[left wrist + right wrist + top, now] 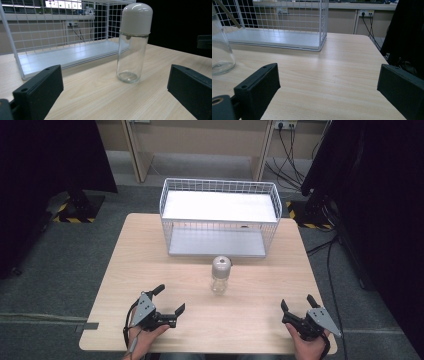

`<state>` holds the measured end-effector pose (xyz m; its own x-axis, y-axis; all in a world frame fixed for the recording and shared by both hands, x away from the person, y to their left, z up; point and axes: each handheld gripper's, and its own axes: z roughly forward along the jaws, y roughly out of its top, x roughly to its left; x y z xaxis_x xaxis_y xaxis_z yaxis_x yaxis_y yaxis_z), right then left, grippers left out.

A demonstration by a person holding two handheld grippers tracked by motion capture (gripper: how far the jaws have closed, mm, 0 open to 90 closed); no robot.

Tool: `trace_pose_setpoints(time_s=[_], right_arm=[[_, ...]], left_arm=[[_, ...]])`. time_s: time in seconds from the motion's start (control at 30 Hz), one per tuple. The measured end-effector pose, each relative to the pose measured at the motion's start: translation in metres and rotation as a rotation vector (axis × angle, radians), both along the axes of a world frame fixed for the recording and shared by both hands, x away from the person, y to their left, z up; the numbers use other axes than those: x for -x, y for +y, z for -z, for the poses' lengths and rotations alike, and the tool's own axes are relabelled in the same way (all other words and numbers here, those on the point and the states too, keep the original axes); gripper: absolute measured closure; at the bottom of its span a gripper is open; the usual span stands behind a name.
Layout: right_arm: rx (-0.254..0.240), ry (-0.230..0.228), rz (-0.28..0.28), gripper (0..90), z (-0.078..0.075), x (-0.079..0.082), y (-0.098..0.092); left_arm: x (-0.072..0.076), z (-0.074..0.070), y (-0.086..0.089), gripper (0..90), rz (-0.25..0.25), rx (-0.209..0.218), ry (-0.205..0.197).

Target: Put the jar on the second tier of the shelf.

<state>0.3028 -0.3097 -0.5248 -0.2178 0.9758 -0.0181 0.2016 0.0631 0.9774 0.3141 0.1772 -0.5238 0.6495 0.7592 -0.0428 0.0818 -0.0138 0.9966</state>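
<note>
The clear glass bottle [220, 275] with its grey domed cap stands upright mid-table, just at 6 o'clock of the white wire basket [219, 195], while the left gripper [169, 301] at 8 o'clock and the right gripper [298, 303] at 4 o'clock rest with jaws spread, pinching nothing.

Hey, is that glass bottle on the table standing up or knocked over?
Upright. The glass bottle stands on its base on the table, its capped end on top, just in front of the wire basket.
</note>
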Motion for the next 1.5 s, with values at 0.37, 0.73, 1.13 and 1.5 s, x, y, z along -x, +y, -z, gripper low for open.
trace_pose_setpoints(time_s=[0.37,0.73,1.13,1.5], right_arm=[[0.001,0.002,0.000,4.5,0.000,0.000,0.000],[-0.003,-0.001,0.000,4.5,0.000,0.000,0.000],[-0.001,0.000,0.000,4.5,0.000,0.000,0.000],[-0.004,0.000,0.000,4.5,0.000,0.000,0.000]], left_arm=[[-0.012,-0.010,-0.022,0.0,0.028,0.018,-0.020],[-0.028,-0.022,-0.048,0.4,0.060,0.013,-0.043],[-0.046,-0.031,-0.070,0.8,0.066,0.008,-0.058],[-0.058,-0.042,-0.098,0.8,0.092,0.010,-0.074]])
